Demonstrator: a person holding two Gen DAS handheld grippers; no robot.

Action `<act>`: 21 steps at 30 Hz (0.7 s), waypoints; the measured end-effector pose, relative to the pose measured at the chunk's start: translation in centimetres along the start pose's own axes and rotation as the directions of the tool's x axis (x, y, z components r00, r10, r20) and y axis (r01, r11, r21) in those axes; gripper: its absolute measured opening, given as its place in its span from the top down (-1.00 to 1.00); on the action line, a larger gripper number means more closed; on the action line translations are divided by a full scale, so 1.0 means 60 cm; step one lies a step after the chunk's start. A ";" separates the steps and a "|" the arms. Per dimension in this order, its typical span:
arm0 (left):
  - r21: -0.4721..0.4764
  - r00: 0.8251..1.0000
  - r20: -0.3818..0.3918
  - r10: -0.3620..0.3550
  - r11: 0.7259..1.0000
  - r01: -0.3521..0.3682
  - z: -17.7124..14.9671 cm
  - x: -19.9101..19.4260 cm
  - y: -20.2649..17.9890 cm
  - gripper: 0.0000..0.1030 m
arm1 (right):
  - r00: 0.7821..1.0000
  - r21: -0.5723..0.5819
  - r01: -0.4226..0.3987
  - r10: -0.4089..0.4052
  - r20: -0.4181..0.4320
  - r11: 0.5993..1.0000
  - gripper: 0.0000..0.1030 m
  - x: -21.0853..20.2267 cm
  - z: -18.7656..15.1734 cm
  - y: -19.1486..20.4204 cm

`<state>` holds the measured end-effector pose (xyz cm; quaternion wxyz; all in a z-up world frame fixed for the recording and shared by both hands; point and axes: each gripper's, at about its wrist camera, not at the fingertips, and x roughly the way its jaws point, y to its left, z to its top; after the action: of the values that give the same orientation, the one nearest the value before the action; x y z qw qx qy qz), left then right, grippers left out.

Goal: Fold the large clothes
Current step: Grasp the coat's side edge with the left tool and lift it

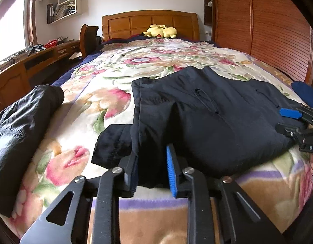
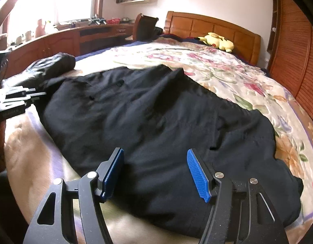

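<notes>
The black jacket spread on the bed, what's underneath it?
The black jacket lies on a floral blanket, which shows all around it. Its darker fleecy lining peeks out by the left gripper. Whatever else lies beneath is covered.

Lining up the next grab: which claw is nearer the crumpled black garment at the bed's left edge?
Left. The left claw sits beside the crumpled garment, at the black jacket's left end; the right claw is farther along the jacket.

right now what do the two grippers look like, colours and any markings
Left gripper and right gripper are both matte black linkage frames with silver pivot rivets, slotted cutouts and ribbed blue finger pads. White lettering, only partly readable, shows on the right gripper's body in the left wrist view.
</notes>
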<state>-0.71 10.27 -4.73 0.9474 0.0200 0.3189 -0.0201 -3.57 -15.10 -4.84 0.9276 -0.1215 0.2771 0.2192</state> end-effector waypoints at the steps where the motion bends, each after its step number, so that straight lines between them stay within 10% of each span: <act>1: 0.002 1.000 0.001 -0.002 1.000 0.002 -0.004 -0.004 0.000 0.57 | 1.000 0.008 -0.022 0.022 0.011 1.000 -0.29 -0.002 0.006 0.004; 8: -0.002 1.000 -0.011 0.001 1.000 -0.001 -0.021 -0.008 0.008 0.63 | 0.985 -0.036 -0.175 0.175 -0.008 0.984 -0.29 0.018 0.035 0.074; 19: -0.036 1.000 -0.015 0.013 0.999 -0.014 -0.024 -0.002 0.019 0.40 | 0.990 -0.035 -0.137 0.136 -0.030 0.990 -0.29 0.014 0.029 0.054; 21: -0.016 1.000 -0.015 0.000 1.000 0.000 -0.021 -0.003 0.012 0.68 | 0.997 -0.037 -0.077 0.076 -0.013 0.996 -0.29 -0.004 0.027 0.030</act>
<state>-1.56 11.04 -5.59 0.9451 0.0125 0.3259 -0.0173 -3.86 -13.06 -3.54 0.9144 -0.1295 0.2827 0.2591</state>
